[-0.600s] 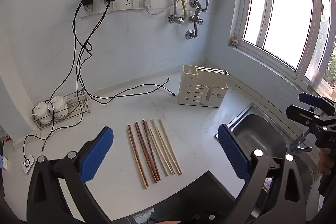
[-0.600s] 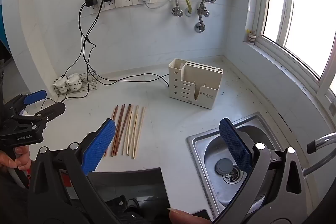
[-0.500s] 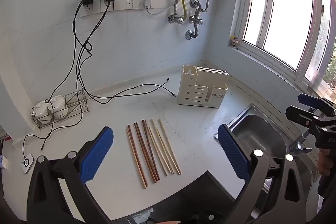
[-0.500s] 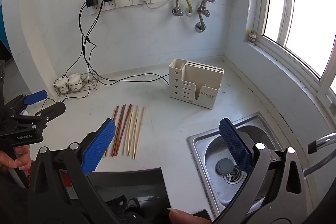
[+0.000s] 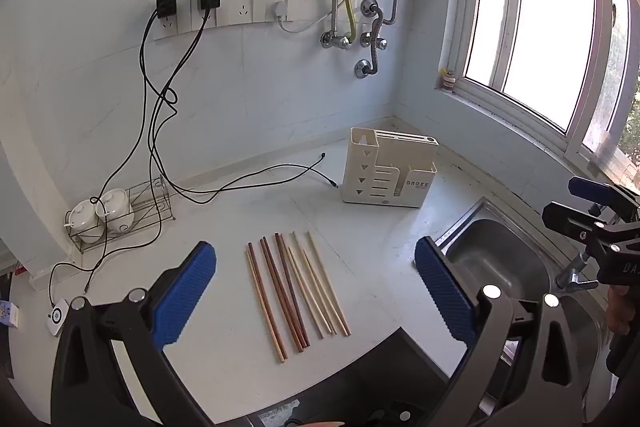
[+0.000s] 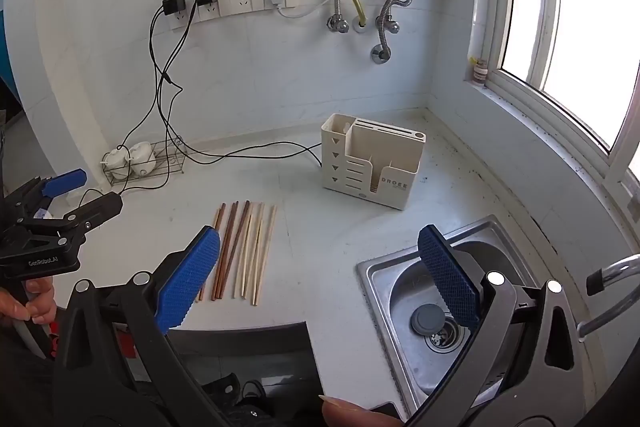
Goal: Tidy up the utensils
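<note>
Several chopsticks (image 5: pixel 296 291) lie side by side on the white counter, dark brown ones at the left and pale ones at the right; the right wrist view shows the same chopsticks (image 6: pixel 244 247). A cream utensil holder (image 5: pixel 390 169) with slots stands upright behind them, also the holder (image 6: pixel 372 163). My left gripper (image 5: pixel 316 291) hovers open above the near ends of the chopsticks, nothing between its blue pads. My right gripper (image 6: pixel 320 275) is open too, held over the counter edge between chopsticks and sink. Each gripper shows at the other view's side.
A steel sink (image 6: pixel 432 291) with a drain plug is set in the counter at the right, tap (image 6: pixel 612 287) beside it. Black cables (image 5: pixel 240 183) trail across the back. A wire rack with two white lidded pots (image 5: pixel 104 215) stands at back left. A small white device (image 5: pixel 58 315) lies near left.
</note>
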`<move>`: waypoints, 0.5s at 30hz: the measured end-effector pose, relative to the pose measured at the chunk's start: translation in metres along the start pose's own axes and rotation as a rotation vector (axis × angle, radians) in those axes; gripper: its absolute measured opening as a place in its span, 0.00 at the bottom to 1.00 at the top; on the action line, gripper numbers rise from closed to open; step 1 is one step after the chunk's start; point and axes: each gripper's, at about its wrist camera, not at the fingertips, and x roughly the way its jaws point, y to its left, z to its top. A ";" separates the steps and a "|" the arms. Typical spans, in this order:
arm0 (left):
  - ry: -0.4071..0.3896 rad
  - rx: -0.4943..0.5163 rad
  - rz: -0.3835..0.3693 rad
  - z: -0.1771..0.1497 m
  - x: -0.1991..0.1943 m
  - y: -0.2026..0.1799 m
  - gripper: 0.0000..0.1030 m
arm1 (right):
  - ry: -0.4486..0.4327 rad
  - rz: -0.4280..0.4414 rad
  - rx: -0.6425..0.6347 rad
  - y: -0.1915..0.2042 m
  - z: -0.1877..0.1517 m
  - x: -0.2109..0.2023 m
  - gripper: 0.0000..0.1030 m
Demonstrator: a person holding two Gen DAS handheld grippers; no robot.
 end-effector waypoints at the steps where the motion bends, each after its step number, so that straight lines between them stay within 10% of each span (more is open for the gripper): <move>1: 0.000 -0.002 -0.001 0.000 0.000 0.001 0.95 | 0.000 0.001 0.001 0.000 0.000 0.000 0.92; 15: -0.042 0.000 0.015 0.005 -0.011 0.004 0.95 | 0.005 -0.003 0.012 0.000 0.001 0.001 0.92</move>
